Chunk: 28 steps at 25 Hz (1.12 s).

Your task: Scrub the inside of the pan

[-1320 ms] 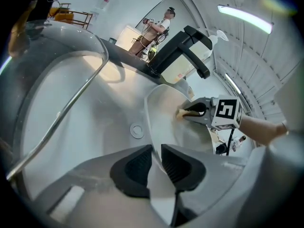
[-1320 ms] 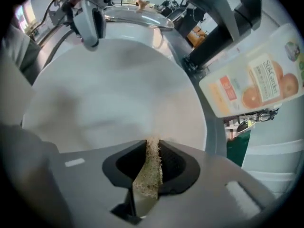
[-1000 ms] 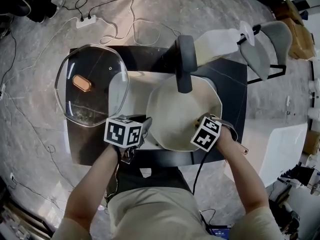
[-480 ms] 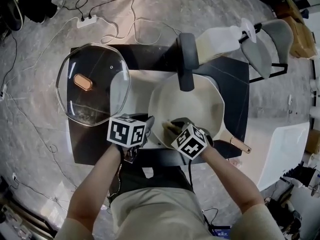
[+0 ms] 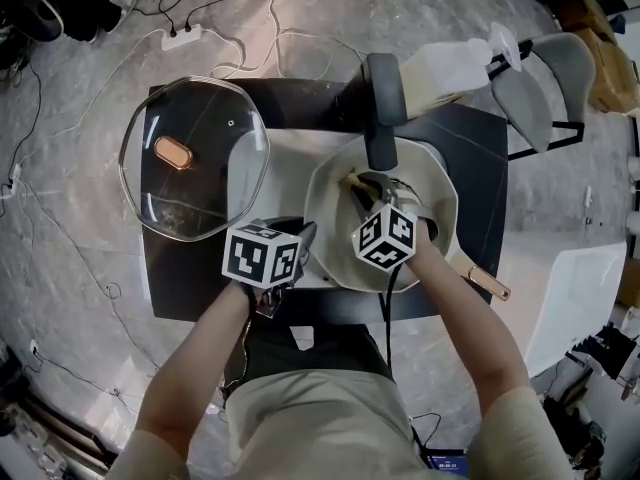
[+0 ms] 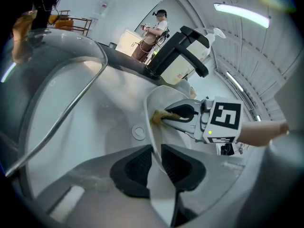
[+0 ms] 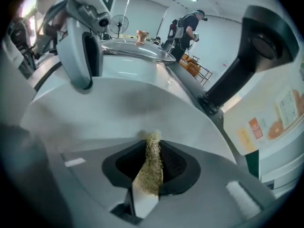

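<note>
Scrubbing is under way by the look of it. The right gripper is pinching a straw-coloured scouring pad against the inside of the cream pan, just below the dark handle at top-middle of the head view. The left gripper is clamped on the pan's rim at its lower left, and I'd guess that's what stops the pan skating on the table.

My take: press the pad flatter rather than on its edge, and work overlapping circles from the handle side round the wall. Don't lean so hard the rim slips out of the left jaws. The glass lid sits clear at upper left.
</note>
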### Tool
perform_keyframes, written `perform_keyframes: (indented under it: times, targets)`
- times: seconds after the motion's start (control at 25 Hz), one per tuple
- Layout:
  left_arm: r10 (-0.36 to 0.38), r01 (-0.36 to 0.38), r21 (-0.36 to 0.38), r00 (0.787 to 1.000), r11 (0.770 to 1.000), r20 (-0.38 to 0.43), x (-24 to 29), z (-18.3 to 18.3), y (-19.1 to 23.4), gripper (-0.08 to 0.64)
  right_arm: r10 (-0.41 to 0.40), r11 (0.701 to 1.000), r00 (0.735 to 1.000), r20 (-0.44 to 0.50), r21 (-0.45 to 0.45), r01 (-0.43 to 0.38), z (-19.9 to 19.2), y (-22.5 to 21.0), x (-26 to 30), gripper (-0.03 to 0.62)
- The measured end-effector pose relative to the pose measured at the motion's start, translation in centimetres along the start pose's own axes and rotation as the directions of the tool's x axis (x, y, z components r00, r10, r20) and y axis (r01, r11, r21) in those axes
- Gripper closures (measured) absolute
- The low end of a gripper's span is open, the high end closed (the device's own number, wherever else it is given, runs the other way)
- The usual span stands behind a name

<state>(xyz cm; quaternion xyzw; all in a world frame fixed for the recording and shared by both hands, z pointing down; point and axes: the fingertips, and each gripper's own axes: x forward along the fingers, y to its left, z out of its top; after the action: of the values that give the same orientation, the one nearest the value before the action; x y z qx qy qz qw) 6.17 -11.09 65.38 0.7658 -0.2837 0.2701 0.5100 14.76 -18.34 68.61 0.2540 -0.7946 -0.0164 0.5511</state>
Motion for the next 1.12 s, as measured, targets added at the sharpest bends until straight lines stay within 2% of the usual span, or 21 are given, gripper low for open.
perform_keyframes:
  times: [0.2,0.28,0.4,0.52,0.6,0.72,0.84,0.88,0.96,1.04,1.12]
  targets:
    - [0.009,-0.009,0.016,1.0,1.0,0.019,-0.1,0.0,0.1,0.486,-0.114,0.993,0.988,-0.106,-0.047,0.109,-3.5,-2.8,-0.8,0.505]
    - [0.021,-0.022,0.05,1.0,0.999,0.02,-0.3,0.0,0.0,0.485,-0.124,0.991,0.977,-0.171,-0.075,0.113,-4.9,-3.0,-1.4,0.505]
    - [0.04,-0.042,0.107,0.999,0.993,0.017,-0.7,-0.1,-0.1,0.48,-0.09,0.991,0.959,-0.268,-0.123,0.058,-7.0,-2.4,-2.8,0.507]
    - [0.06,-0.061,0.131,0.998,0.989,0.018,-1.6,-0.3,0.0,0.48,-0.026,0.986,0.932,-0.36,-0.164,-0.036,-8.8,-1.0,-4.3,0.506]
    - [0.075,-0.077,0.138,0.997,0.987,0.02,-2.3,-0.6,0.0,0.482,0.024,0.983,0.91,-0.414,-0.157,-0.097,-9.5,0.1,-5.4,0.507]
    - [0.09,-0.094,0.142,0.995,0.985,0.031,-3.4,-0.8,-0.2,0.482,0.128,0.975,0.859,-0.496,-0.094,-0.2,-10.4,2.5,-6.9,0.508]
    - [0.102,-0.108,0.137,0.994,0.985,0.05,-4.8,-1.1,-0.6,0.482,0.291,0.944,0.794,-0.534,0.026,-0.329,-10.6,6.3,-8.3,0.511]
    - [0.105,-0.112,0.137,0.993,0.984,0.058,-5.3,-1.2,-0.8,0.482,0.345,0.928,0.777,-0.526,0.069,-0.365,-10.4,7.6,-8.6,0.512]
    - [0.11,-0.12,0.137,0.991,0.983,0.076,-6.3,-1.2,-1.3,0.482,0.42,0.902,0.765,-0.488,0.129,-0.412,-9.6,9.7,-9.2,0.512]
    - [0.113,-0.125,0.137,0.989,0.983,0.094,-7.3,-1.1,-2.0,0.482,0.489,0.871,0.766,-0.417,0.195,-0.45,-7.9,11.1,-9.7,0.512]
    - [0.114,-0.129,0.138,0.987,0.982,0.111,-8.3,-0.9,-2.6,0.483,0.556,0.829,0.772,-0.307,0.277,-0.486,-5.6,12.1,-10.4,0.512]
